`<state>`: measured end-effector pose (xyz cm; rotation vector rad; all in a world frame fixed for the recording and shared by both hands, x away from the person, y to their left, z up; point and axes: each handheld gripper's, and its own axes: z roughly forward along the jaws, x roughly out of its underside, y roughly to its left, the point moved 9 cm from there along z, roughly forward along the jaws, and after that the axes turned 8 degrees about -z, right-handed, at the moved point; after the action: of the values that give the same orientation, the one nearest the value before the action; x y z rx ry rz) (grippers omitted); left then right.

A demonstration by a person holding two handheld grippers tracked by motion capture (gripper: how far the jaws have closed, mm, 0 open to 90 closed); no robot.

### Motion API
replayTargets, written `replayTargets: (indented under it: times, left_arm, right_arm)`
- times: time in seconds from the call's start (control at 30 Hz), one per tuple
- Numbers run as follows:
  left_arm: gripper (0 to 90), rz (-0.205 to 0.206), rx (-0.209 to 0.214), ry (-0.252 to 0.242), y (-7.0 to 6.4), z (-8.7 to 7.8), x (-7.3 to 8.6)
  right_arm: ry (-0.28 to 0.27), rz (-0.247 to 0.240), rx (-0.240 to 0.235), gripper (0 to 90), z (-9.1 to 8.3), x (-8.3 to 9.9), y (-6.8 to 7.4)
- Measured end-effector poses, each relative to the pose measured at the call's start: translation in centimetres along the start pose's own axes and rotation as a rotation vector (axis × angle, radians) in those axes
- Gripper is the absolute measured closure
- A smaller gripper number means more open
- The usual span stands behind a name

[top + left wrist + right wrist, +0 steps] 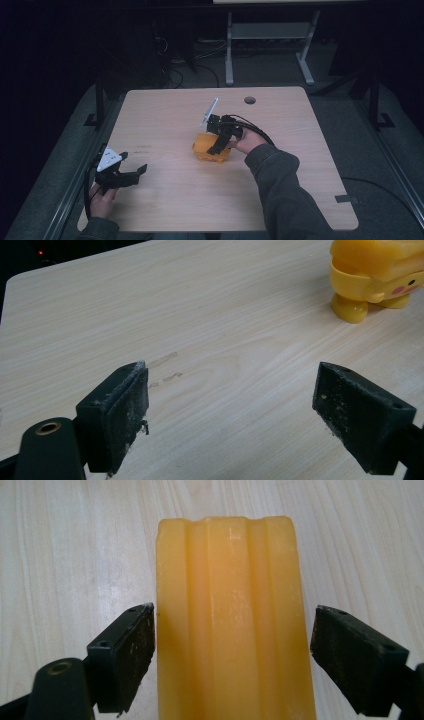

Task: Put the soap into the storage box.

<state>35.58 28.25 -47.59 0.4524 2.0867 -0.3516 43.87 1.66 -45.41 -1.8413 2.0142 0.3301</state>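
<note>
Toy [210, 148] sat mid-table, ungrasped; right gripper [232, 655] straddled its top, jaws apart, left one touching, right one clear; closing and lifting remained; left gripper [131, 172] idled gaping near table's [165, 195] left edge.

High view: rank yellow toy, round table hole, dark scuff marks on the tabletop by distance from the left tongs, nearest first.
1. Dark scuff marks: just ahead of the left tongs, on the left half of the table.
2. Yellow toy: mid-table, under the right tongs.
3. Round table hole: by the far edge, right of centre.
</note>
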Motion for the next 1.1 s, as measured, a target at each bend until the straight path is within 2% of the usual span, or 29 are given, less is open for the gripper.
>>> replayTargets:
  times: [0.17,0.53,0.83,1.1]
  left_arm:
    - [14.1,0.000,-0.001,0.003,0.0,0.0,0.0]
    - [14.1,0.008,0.001,0.002,-0.1,0.1,0.1]
    - [14.1,0.010,0.001,0.008,-0.1,0.1,0.1]
    - [14.1,0.012,0.001,0.012,-0.2,0.2,0.2]
  right_arm:
    - [-0.021,0.018,0.003,17.3,-0.7,0.5,0.0]
    - [-0.046,0.042,0.046,17.5,-2.6,1.7,-0.4]
    - [-0.077,0.081,0.071,17.5,-4.3,3.6,-0.6]
    - [-0.083,0.117,0.097,18.2,-5.6,5.5,-0.4]
